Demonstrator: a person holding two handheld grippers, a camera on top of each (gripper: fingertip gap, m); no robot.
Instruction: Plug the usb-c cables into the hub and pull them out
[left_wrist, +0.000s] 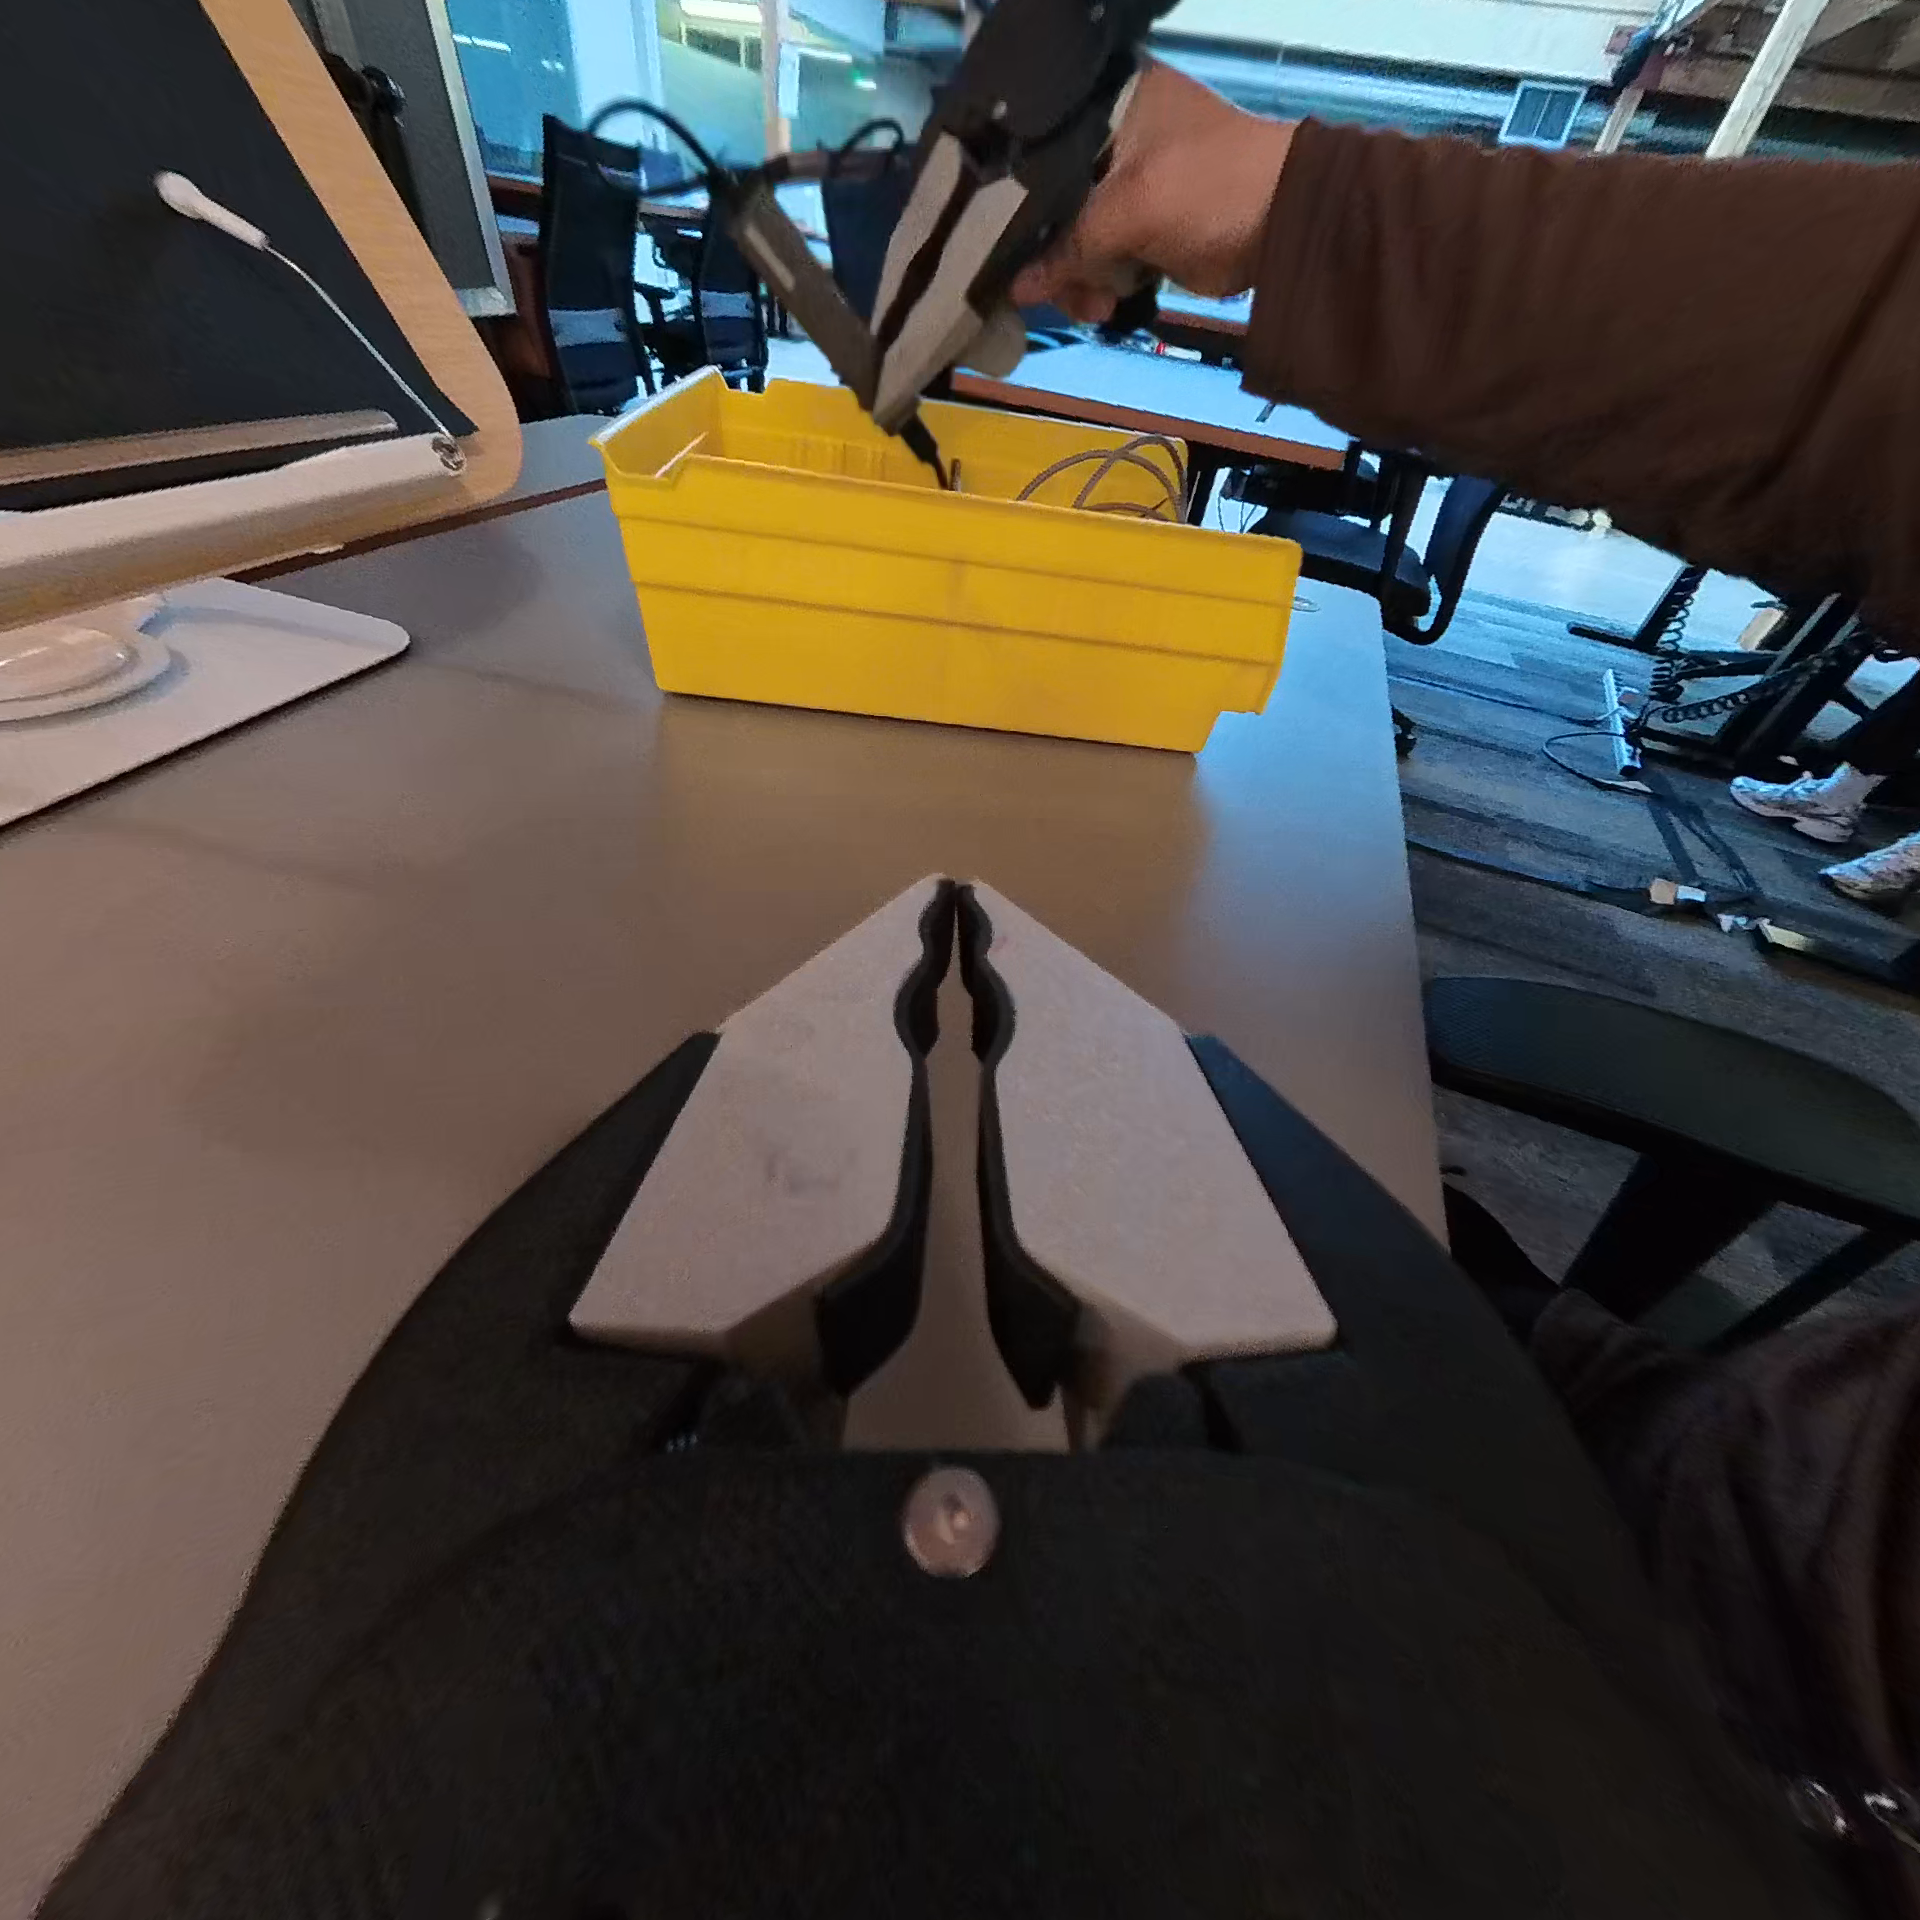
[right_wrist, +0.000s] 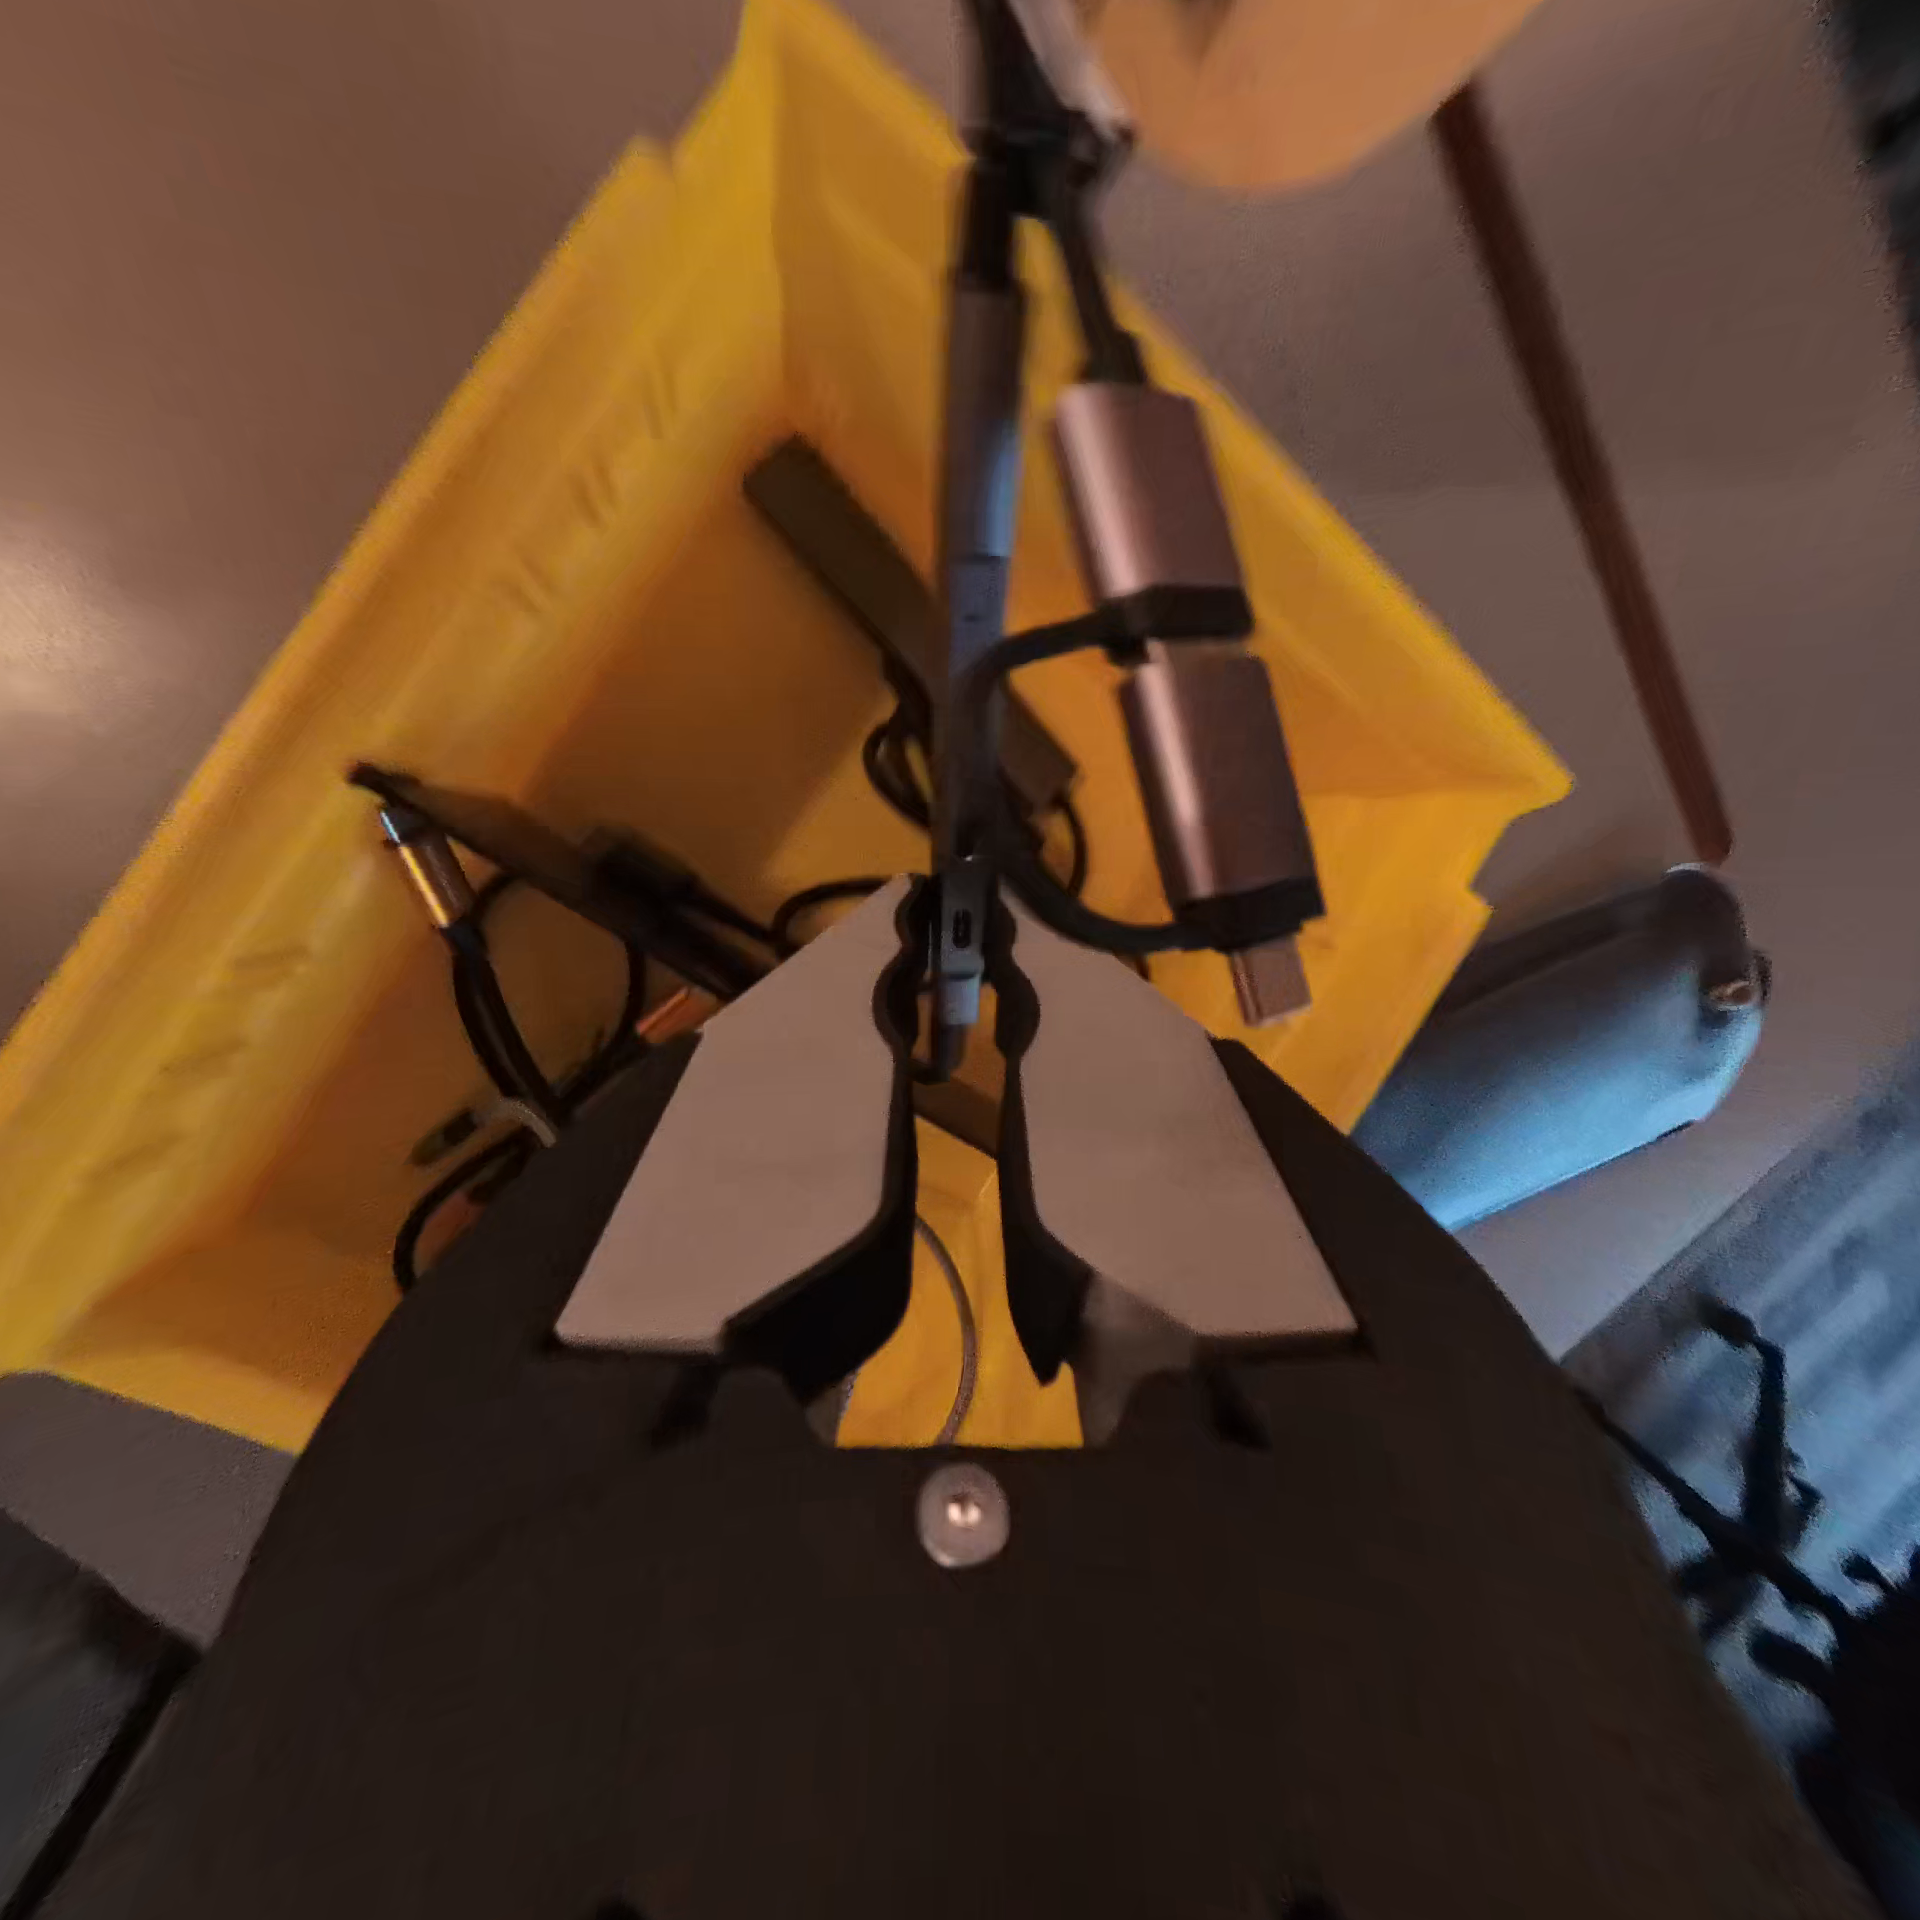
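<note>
Grey desk (left_wrist: 436, 935) carried the yellow bin (left_wrist: 935, 613). Above the bin, my right gripper (right_wrist: 958, 940) clamped the hub (right_wrist: 971, 582); cables (right_wrist: 488, 966) lay inside. I judged a slow, straight lift best. Left gripper (left_wrist: 954, 914) idled closed, empty, before the bin.

Yellow bin (left_wrist: 935, 623) — monitor stand (left_wrist: 177, 675) beside

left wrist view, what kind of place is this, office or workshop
Probably an open-plan office or lab: office chairs behind, a monitor stand on the grey desk, and a yellow parts bin.
</note>
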